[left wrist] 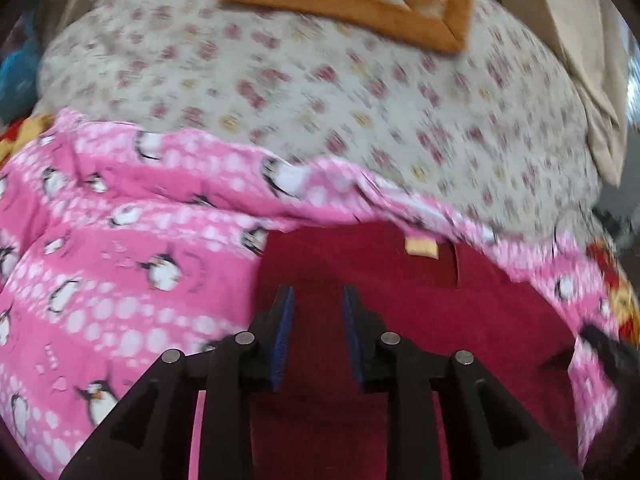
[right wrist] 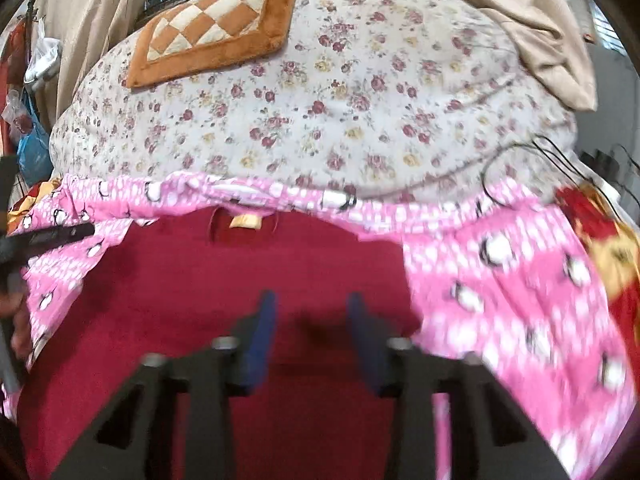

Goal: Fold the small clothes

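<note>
Task item: one dark red fleece garment (right wrist: pixel 200 300), lying flat with its collar away from the cameras; a single tan neck label (right wrist: pixel 245 221) faces up, so the inside of the neck is exposed. Judgement: it is spread out this way so that its sides can be folded inward.

It rests on one pink penguin-print blanket (left wrist: pixel 120 280), which probably serves as a soft working surface over the one white floral bedsheet (right wrist: pixel 320 120).

Left gripper (left wrist: pixel 318 292): poised over the garment's left part; blue pads stand a narrow gap apart, only red cloth visible beneath, nothing pinched as far as the blur allows.

Right gripper (right wrist: pixel 312 300): over the middle of the garment; pads likewise narrowly apart and empty.

Judgement: both are placed to take an edge; no fold made yet.

Count: grippers, two; garments, one; orange-and-cream chequered plush cushion (right wrist: pixel 212 28), one, set well away at the far end; beige curtain (right wrist: pixel 540 20), one in view at right.
</note>
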The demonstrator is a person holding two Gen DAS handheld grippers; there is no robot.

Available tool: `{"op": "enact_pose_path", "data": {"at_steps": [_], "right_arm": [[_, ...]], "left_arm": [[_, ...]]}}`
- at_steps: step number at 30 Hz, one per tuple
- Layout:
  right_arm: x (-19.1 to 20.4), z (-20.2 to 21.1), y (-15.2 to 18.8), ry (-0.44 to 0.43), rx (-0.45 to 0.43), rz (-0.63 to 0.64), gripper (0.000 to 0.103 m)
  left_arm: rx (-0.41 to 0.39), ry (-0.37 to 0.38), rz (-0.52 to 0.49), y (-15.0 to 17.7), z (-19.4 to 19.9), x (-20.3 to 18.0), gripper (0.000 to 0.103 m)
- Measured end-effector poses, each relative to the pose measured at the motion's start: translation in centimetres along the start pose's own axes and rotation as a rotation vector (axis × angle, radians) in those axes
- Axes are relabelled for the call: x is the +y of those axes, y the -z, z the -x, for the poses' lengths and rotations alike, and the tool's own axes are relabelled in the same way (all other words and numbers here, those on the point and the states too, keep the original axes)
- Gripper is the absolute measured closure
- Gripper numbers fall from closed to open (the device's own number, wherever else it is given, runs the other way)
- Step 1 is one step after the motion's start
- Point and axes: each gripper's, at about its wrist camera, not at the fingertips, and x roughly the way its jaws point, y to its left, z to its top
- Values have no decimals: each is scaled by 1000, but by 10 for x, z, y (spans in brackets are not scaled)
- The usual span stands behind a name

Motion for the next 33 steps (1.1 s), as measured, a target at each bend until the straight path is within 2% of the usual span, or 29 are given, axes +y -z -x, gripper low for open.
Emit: {"op": "enact_pose_path", "data": {"at_steps": [2,4,5,7,9,12,14,16,18,20,21,23,26,29,31,33], "right_arm": [[-18,-26,-6,13,62,-24,95],[-40,-62,4,43,205,-62,96],[-51,-75,13,17,272,-91,100],[-60,-75,9,-10,272,-140,102],[-56,-72,4,9,267,-120,102],[-52,-64,-12,17,182,-137,102],[-45,-66,-26,49,115,-107,93],[-43,-76,-35,41,94,-96,92],[-45,-105,-37,36,154,-105,92],[-52,-139,-24,13,325,-138,89],[-54,-139,-25,0,310,-144,89],[-54,-139,-29,-5,337,-131,89],[-52,-137,-30,-1,324,-108,89],[-46,-119,-38,45,251,-104,89],[-35,-103,-45,28,197,-93,89],[-24,-90,-48,14,168,-77,89]], "left_arm": [[81,-52,-17,4,-21,-2,103],[185,-111,7,11,-46,4,103],[196,-91,38,13,-51,10,103],[195,-81,58,10,-49,12,103],[196,-78,71,11,-48,14,103],[194,-71,101,7,-46,16,103],[173,-79,114,5,-44,17,103],[159,-112,64,3,-49,8,103],[170,-134,6,7,-58,-1,102],[167,-149,-23,8,-60,-5,99],[168,-154,-30,8,-61,-7,98],[170,-145,-22,8,-63,-6,94],[162,-88,11,7,-63,-1,88],[141,-57,47,5,-58,4,87],[98,-38,76,-1,-49,7,87],[5,-29,93,-11,-36,10,87]]}}
